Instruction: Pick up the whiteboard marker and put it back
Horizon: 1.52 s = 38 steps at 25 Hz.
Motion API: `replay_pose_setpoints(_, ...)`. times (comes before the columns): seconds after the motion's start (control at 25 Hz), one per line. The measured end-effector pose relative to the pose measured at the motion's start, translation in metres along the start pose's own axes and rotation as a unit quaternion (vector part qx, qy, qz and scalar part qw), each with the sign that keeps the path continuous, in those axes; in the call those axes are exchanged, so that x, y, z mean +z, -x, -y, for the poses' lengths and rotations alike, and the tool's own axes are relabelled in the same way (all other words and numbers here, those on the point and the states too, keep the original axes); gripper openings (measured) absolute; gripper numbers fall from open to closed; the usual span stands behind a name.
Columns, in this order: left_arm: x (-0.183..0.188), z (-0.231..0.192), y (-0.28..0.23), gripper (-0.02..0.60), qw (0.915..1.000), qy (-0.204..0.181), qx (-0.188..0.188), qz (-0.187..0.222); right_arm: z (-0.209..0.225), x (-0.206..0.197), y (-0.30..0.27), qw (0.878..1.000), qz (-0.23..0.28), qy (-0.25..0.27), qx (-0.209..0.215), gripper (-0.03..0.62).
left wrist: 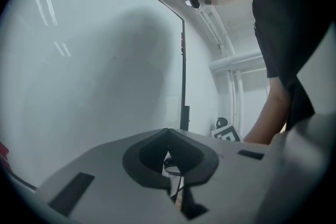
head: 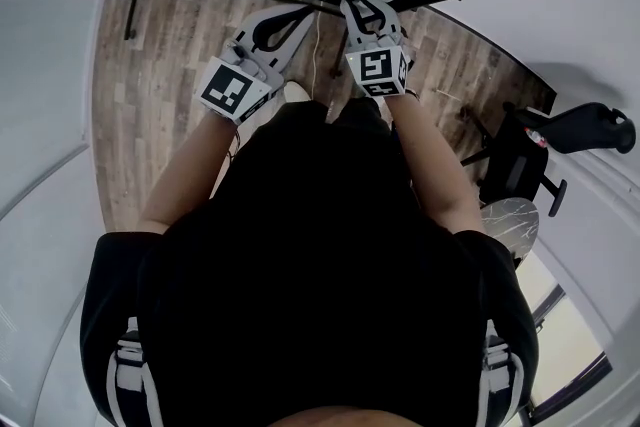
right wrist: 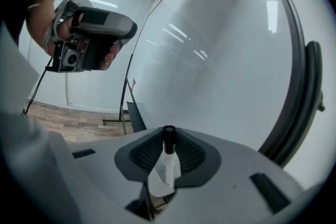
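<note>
The whiteboard marker [right wrist: 168, 157], white-bodied with a black cap, stands between the pads of my right gripper [right wrist: 168, 134], cap pointing away from me. The pads are shut on it. The gripper is aimed at the whiteboard [right wrist: 226, 60], close in front of it. In the head view the right gripper [head: 362, 5] is held up near the board's dark edge, and the marker is hidden there. My left gripper [left wrist: 169, 136] is shut with nothing between its jaws. It sits just left of the right one [head: 298, 15] and faces the same board [left wrist: 94, 71].
A black office chair [head: 530, 155] stands on the wood floor [head: 160, 65] at the right. The board's black frame [right wrist: 310, 92] curves along its right edge. A dark stand leg [right wrist: 123, 107] rises from the floor. The person's dark torso fills the lower head view.
</note>
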<state>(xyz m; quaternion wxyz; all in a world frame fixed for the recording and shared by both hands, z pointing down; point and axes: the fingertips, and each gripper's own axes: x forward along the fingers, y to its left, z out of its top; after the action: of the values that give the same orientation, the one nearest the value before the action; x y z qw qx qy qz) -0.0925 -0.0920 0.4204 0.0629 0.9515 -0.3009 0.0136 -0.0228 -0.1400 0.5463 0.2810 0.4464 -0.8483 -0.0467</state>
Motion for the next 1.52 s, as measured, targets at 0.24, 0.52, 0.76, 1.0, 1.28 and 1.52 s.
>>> replay_pose_setpoints(0.24, 0.004, 0.003, -0.007, 0.003, 0.9999, -0.006, 0.006, 0.006, 0.016, 0.021, 0.02, 0.999, 0.033, -0.033, 0.006, 0.067)
replay_pose_setpoints(0.52, 0.004, 0.006, -0.012, 0.003, 0.9993, -0.011, 0.035, -0.009, 0.035, 0.029, 0.044, 0.994, 0.062, -0.081, 0.029, 0.067)
replay_pose_setpoints(0.76, 0.017, 0.016, -0.016, 0.003, 0.9983, -0.023, 0.054, -0.003, 0.047, 0.042, 0.067, 0.989, 0.099, -0.099, 0.056, 0.067)
replay_pose_setpoints(1.0, 0.025, 0.026, -0.019, 0.003, 0.9968, -0.031, 0.072, -0.018, 0.059, 0.072, 0.097, 0.981, 0.144, -0.11, 0.074, 0.067)
replay_pose_setpoints(1.28, 0.039, 0.036, -0.022, 0.003, 0.9962, -0.04, 0.078, 0.002, 0.06, 0.103, 0.121, 0.974, 0.163, -0.117, 0.106, 0.067)
replay_pose_setpoints(1.52, 0.05, 0.044, -0.023, 0.003, 0.9958, -0.042, 0.081, 0.003, 0.058, 0.116, 0.14, 0.967, 0.171, -0.12, 0.143, 0.067)
